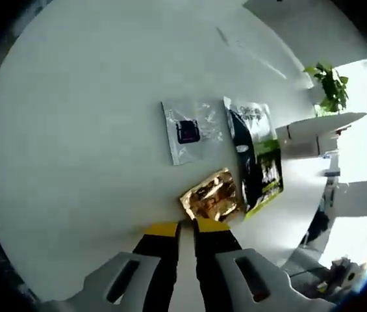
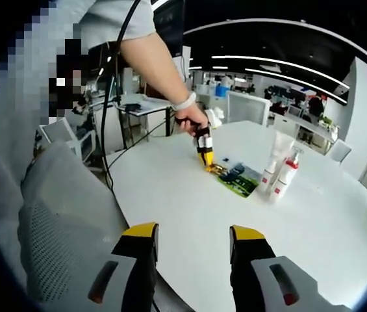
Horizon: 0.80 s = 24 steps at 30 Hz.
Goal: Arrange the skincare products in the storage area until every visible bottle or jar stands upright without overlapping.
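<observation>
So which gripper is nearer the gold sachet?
Left. The left gripper has its jaw tips at the gold sachet; the right gripper hangs back at the table's near edge.

An open-plan office: rows of desks (image 2: 145,103) (partitioned), long ceiling light strips (image 2: 280,73), a mesh chair (image 2: 60,221).

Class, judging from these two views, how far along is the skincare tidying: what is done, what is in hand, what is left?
Done: a white tube and a red-capped bottle already stand upright on the white table. In hand: the left tongs, nearly closed, reach the gold sachet without clearly gripping it. Left: the clear sachet and the green-black packet lie flat, the packet touching the gold one. The right tongs hang open and empty.
</observation>
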Available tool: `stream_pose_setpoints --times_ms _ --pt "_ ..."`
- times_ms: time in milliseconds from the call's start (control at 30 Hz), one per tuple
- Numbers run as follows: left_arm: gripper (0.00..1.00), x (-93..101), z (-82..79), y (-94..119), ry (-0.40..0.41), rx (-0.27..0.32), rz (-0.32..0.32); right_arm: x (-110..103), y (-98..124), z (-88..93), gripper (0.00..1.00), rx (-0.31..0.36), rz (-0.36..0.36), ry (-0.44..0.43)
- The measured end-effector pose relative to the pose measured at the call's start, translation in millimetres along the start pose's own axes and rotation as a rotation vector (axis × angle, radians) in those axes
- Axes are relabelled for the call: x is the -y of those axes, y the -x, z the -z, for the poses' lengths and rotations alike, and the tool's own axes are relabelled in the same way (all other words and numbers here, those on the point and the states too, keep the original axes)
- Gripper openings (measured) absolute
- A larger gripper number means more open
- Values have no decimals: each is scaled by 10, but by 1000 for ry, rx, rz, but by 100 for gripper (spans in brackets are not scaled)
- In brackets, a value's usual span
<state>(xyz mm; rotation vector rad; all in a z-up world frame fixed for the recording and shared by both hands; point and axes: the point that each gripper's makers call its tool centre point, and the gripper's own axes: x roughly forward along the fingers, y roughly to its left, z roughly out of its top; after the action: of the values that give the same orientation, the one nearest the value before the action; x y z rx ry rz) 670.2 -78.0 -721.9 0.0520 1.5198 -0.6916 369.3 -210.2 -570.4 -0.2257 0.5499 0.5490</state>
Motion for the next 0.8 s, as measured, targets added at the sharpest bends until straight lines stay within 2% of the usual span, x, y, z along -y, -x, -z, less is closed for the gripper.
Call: stream_pose_setpoints --times_ms 133,267,367,400,467,500,533,600,633,667,800 --pt "14 -14 0 68 -118 -18 -65 2 0 -2 40 2 0 -1" --pt "18 -24 -53 114 -271 19 -133 -8 0 -5 39 2 -3 1" --pt "21 -28 -150 138 -424 65 -201 -9 0 -8 39 4 -3 3" --pt "26 -38 -223 126 -529 80 -222 -7 0 -4 39 1 -2 4" --pt "36 13 -326 148 -656 119 -265 -8 0 -6 39 2 -3 5" --pt "41 42 -317 145 -684 111 -262 -12 -1 -8 39 4 -4 5" --pt "44 153 -318 129 -775 111 -244 -14 -2 -7 39 3 -5 6" --pt "44 311 -255 74 -888 80 -208 -13 -1 -7 39 2 -6 6" --pt "44 368 -229 44 -918 73 -188 -14 -2 -8 39 3 -6 5" --pt "44 371 -209 14 -927 54 -195 -14 -2 -9 39 3 -6 6" --pt "46 278 -147 -93 -924 1 -218 -17 -2 -3 39 1 -7 9"
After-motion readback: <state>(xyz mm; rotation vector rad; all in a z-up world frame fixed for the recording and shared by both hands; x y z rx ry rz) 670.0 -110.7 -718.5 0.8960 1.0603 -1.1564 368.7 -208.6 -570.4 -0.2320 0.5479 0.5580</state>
